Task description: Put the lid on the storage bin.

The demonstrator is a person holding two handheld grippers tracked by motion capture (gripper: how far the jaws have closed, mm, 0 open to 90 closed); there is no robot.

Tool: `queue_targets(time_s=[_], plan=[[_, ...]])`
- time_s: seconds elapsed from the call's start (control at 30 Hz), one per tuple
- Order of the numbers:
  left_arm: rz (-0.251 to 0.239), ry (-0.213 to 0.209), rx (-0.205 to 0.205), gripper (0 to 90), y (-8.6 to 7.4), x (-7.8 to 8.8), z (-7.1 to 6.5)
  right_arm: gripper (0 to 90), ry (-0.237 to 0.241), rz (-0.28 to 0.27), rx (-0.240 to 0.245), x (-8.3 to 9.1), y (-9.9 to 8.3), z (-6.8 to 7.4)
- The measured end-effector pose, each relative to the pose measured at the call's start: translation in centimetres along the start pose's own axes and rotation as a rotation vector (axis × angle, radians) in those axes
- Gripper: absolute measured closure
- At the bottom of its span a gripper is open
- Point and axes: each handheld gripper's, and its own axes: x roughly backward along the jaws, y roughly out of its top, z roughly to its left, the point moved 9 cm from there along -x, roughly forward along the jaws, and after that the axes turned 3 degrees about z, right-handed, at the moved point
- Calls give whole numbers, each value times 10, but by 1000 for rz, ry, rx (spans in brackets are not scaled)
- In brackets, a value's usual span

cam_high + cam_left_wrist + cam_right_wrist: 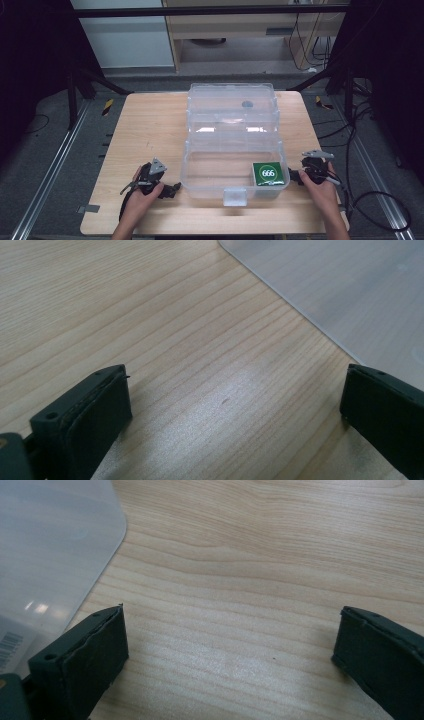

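Overhead, green card (269, 173) inside clear box (232, 150), claw views closer, left claw (235, 405) and right claw (230, 645) released over bare wood.

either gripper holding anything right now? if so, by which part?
Nothing held. Left gripper and right gripper both stand open over the bare table, either side of the clear plastic box.
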Motion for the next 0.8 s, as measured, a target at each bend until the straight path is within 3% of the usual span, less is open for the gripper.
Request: queue_targets(time_s=[0.1, 0.2, 0.33, 0.47, 0.5, 0.63, 0.7, 0.73, 0.8], plan=[[-2, -24, -25, 0, -1, 1, 3, 12, 6, 1, 6, 2, -2, 1], [-18, -30, -6, 22, 0, 3, 9, 12, 6, 1, 5, 4, -5, 2], [-42, -17, 1, 32, 0, 9, 15, 16, 18, 1, 23, 7, -7, 6], [-55, 5, 9, 32, 0, 17, 21, 84, 30, -26, 66, 10, -7, 10], [-61, 36, 4, 35, -1, 28, 27, 103, -35, -59, 150, 17, -8, 10], [-79, 89, 6, 35, -2, 52, 42, 115, -127, -66, 279, 37, 0, 7], [-76, 91, 21, 35, -1, 62, 45, 137, -139, -65, 356, 49, 5, 10], [-78, 88, 28, 36, 1, 67, 44, 137, -172, -57, 418, 57, 8, 11], [-63, 70, 25, 39, 3, 74, 40, 124, -195, -48, 482, 68, 18, 12]])
